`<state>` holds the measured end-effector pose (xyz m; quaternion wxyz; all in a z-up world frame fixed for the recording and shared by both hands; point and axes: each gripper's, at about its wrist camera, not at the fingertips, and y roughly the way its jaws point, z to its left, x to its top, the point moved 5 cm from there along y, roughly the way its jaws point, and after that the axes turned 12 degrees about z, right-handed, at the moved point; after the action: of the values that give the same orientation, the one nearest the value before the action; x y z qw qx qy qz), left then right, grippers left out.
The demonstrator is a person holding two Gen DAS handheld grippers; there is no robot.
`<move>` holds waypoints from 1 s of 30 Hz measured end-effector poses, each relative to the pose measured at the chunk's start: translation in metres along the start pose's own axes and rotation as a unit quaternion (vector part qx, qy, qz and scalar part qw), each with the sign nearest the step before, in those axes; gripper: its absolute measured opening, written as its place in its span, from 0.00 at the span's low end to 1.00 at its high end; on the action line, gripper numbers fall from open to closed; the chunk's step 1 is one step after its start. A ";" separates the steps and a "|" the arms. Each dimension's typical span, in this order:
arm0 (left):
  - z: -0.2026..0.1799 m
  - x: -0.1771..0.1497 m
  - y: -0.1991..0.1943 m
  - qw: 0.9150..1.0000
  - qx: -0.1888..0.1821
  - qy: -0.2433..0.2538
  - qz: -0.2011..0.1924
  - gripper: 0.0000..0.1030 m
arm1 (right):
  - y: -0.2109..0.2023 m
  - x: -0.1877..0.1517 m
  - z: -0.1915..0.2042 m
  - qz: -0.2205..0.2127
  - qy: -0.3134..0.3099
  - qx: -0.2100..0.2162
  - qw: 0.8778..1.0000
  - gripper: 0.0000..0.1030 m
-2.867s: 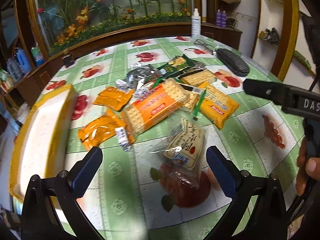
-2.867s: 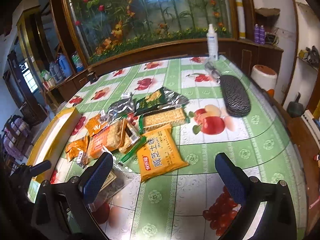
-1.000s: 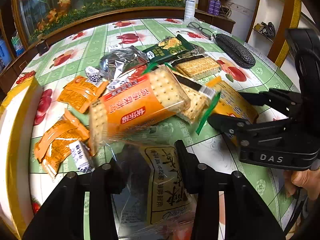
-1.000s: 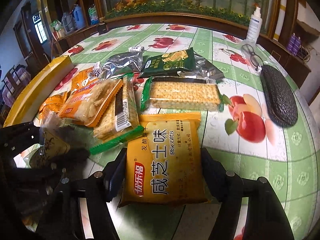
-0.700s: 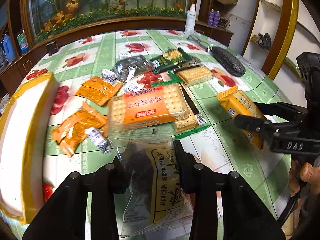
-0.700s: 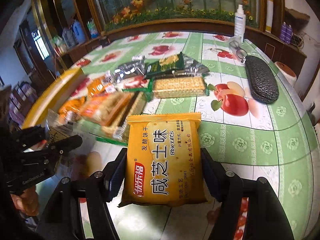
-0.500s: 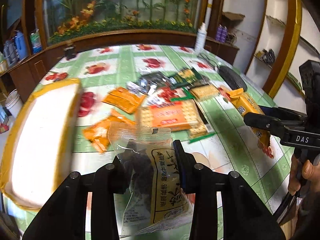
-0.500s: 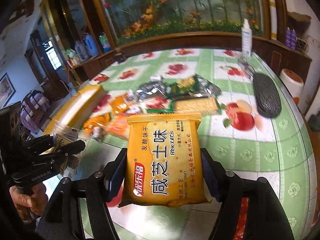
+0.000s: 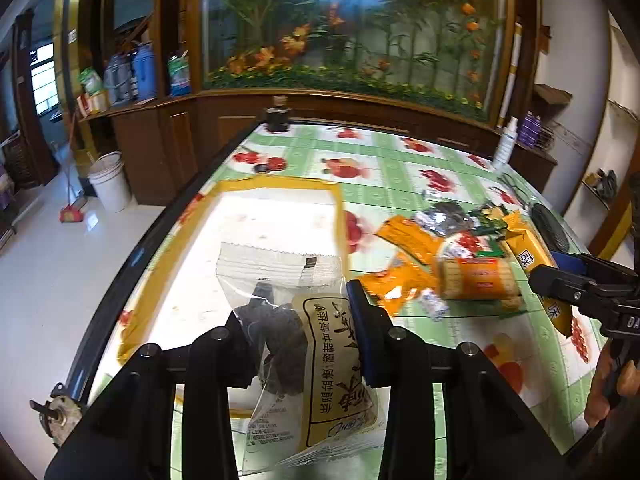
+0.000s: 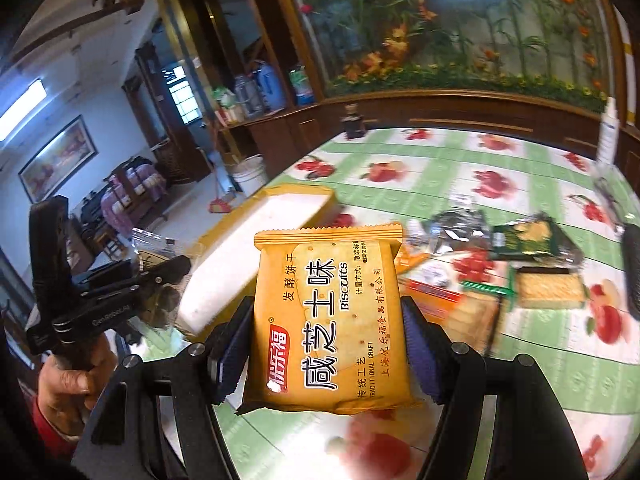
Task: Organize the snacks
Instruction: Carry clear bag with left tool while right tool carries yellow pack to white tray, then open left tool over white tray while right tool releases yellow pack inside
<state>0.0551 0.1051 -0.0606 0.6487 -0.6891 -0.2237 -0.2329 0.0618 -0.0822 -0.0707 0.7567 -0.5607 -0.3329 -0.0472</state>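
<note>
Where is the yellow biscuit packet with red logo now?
The yellow biscuit packet fills the middle of the right wrist view, clamped in the right gripper above the table, right of the yellow-rimmed white box.

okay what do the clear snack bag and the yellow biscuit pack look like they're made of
Clear snack bag: thin transparent plastic film, likely; dark pieces show through, with a serrated top edge. Yellow biscuit pack: glossy printed plastic wrap, probably; crimped zigzag seal, slight sheen.

Yellow biscuit packet [image 10: 332, 320], centre frame: "Biscuits", "TRADITIONAL CRAFT", large Chinese characters "咸芝士味". Black gripper handle [image 10: 96, 316], lower left: "GenRobot.AI". Gripper body [image 9: 628, 320], right edge: "DA".
</note>
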 end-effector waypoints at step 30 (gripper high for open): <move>0.103 -0.025 0.087 0.990 0.028 -0.105 0.095 0.39 | 0.227 0.069 0.120 0.134 -0.117 0.007 0.984 0.69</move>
<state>0.0919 0.2023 -0.1496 0.6601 -0.7092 -0.2303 -0.0903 0.1623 0.1271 -0.1994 0.7158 -0.5967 -0.3411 0.1233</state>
